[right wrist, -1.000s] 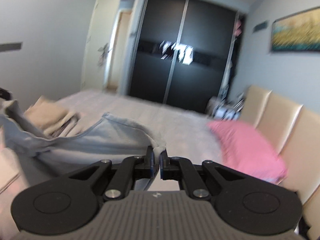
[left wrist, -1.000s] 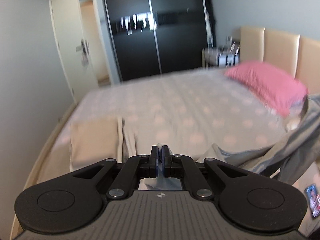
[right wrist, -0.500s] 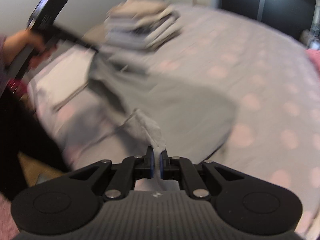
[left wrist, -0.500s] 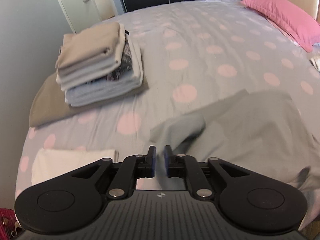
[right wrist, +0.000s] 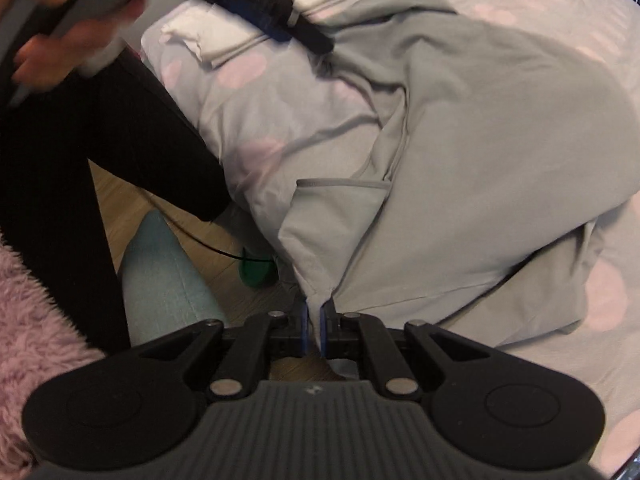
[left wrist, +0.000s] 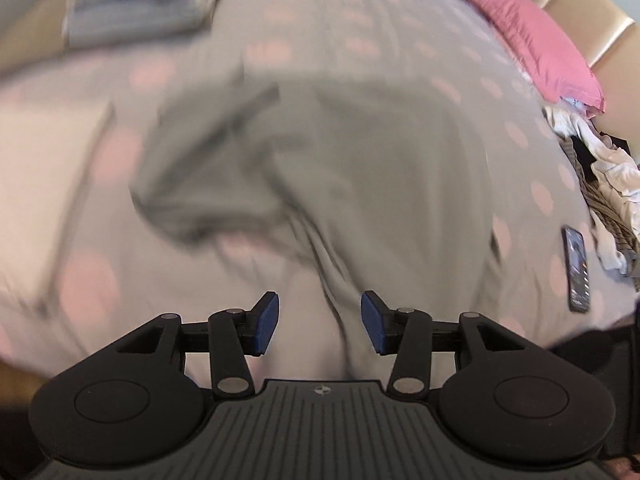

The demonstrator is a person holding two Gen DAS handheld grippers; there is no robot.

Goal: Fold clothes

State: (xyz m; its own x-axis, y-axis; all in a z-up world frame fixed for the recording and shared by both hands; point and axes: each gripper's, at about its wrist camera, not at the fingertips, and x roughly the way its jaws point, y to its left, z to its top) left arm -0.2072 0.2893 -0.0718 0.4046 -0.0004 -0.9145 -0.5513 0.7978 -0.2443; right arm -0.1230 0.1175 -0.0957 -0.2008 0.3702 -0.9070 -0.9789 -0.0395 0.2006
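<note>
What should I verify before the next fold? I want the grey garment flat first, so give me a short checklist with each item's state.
1. Right gripper holding the grey garment: ok, its pads are clamped on a corner of the fabric.
2. Left gripper free of the cloth: ok, its jaws are opening and nothing is pinched between them.
3. Garment lying flat on the bed: not ok, it is bunched and creased, and the corner held by the right gripper hangs over the bed's edge.
4. Phone clear of the garment: ok, it lies apart, to the side.
5. Stack of folded clothes out of the way: ok.
</note>
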